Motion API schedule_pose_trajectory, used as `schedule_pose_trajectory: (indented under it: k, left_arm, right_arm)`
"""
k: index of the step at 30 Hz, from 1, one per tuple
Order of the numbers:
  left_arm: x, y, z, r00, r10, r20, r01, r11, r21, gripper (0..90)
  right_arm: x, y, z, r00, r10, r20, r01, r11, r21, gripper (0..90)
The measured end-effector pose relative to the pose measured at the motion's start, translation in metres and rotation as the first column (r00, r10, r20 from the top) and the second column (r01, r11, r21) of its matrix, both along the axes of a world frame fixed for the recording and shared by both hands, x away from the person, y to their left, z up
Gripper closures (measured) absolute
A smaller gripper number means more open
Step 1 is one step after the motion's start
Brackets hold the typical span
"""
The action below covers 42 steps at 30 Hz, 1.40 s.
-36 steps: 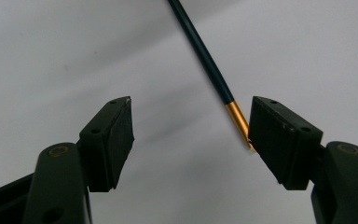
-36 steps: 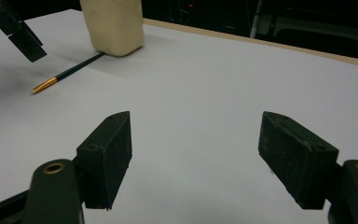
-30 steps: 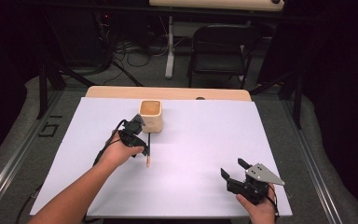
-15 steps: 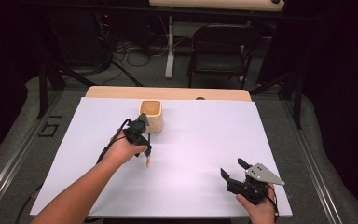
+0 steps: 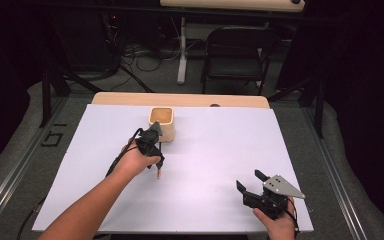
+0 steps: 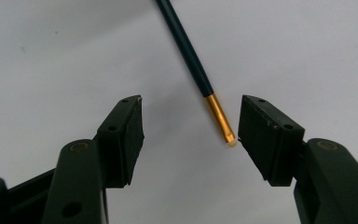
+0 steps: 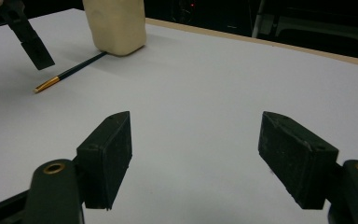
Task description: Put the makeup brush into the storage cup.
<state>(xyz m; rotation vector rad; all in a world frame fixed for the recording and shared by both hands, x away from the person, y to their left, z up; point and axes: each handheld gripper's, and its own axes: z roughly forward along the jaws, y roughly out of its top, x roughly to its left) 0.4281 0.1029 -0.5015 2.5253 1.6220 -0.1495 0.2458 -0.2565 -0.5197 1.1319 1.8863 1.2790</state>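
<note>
Table [image 5: 215, 165] — a wide white sheet covering a pale wooden top, whose far edge is showing as a tan strip; it is lying under everything listed below.

Chair [image 5: 237, 57] — a dark folding chair standing on the floor beyond the far edge of the table, well apart from the work.

Right gripper [image 5: 251, 184] — resting at the near right corner of the sheet in the person's right hand, with the grey three-cornered plate on top. Its jaws are standing wide apart with nothing between them; in the right gripper view only bare white sheet is lying in the gap.

Left gripper [image 5: 156, 165] — hanging over the sheet left of centre, just in front of the cup, pointing down in the person's left hand. Its jaws have just been closing, yet they are not pressing on anything: the brush tip is lying between them, nearly at the right-hand pad, and whether it touches is hard to tell.

Cup [image 5: 162, 123] — a cream, square-mouthed holder standing upright on the far middle of the sheet.

Brush [image 6: 200, 70] — a thin dark handle with a gold ferrule end, lying flat on the sheet; it is running from the foot of the cup toward the person, gold end nearest.
</note>
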Motion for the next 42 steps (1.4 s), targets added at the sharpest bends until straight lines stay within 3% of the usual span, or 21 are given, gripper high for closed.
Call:
schedule_pose_trajectory:
  k: [8,26,42]
  left_arm:
    - [0.002,-0.005,-0.003,0.9998,0.007,-0.020,-0.006,0.9999,0.009,46.3]
    - [0.007,-0.010,-0.015,0.9991,0.034,-0.023,-0.034,0.9994,0.009,56.0]
    - [0.008,-0.011,-0.020,0.9974,0.059,-0.041,-0.059,0.9982,0.008,60.6]
  right_arm:
    - [0.000,0.000,0.000,1.0000,0.000,0.000,0.000,1.0000,0.000,26.1]
    - [0.000,0.000,0.000,1.0000,0.002,0.001,-0.002,1.0000,0.000,26.2]
    - [-0.001,0.000,0.000,1.0000,0.005,0.004,-0.005,1.0000,-0.001,26.2]
